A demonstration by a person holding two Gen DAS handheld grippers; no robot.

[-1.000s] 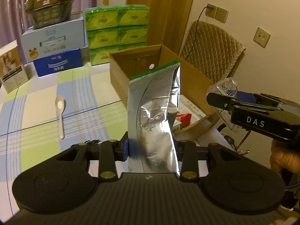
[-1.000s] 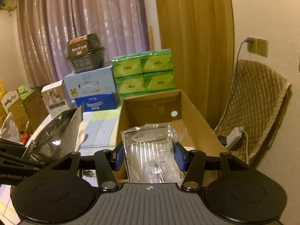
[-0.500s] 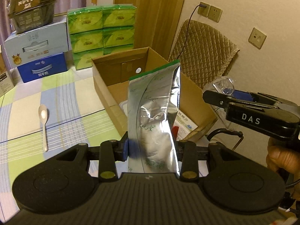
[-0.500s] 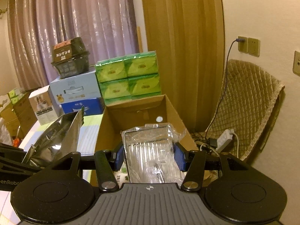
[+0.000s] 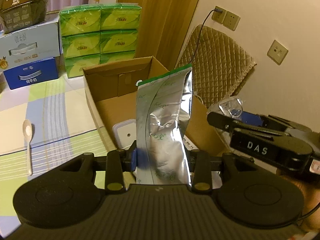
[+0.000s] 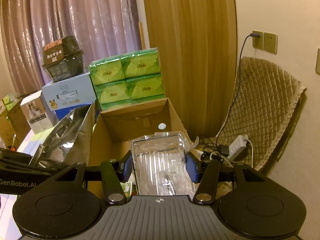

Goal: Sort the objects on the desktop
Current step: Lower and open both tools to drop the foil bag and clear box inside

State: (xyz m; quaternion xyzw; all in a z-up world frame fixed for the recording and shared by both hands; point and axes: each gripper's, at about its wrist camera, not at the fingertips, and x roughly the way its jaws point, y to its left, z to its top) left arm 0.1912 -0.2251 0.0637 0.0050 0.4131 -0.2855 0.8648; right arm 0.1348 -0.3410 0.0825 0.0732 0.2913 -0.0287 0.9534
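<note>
My left gripper [image 5: 163,158] is shut on a tall silver foil pouch [image 5: 164,124] with a green top edge, held upright over the near end of the open cardboard box [image 5: 120,84]. A white lidded container [image 5: 125,133] lies inside the box. My right gripper [image 6: 160,165] is shut on a clear plastic package [image 6: 160,158], held above the same cardboard box [image 6: 140,120]. In the left wrist view the right gripper [image 5: 230,118] shows at the right, over the box's right side. The foil pouch [image 6: 68,138] appears at the left of the right wrist view.
A white spoon [image 5: 28,140] lies on the checked tablecloth [image 5: 50,110] left of the box. Green tissue packs [image 5: 100,34], blue cartons [image 5: 30,60] and a black box [image 5: 22,6] stand behind. A quilted chair [image 6: 266,108] and a power strip [image 6: 238,146] are on the right.
Both grippers have moved forward and over the cardboard box with their loads still held. The box interior and its white container now show in the left wrist view.
</note>
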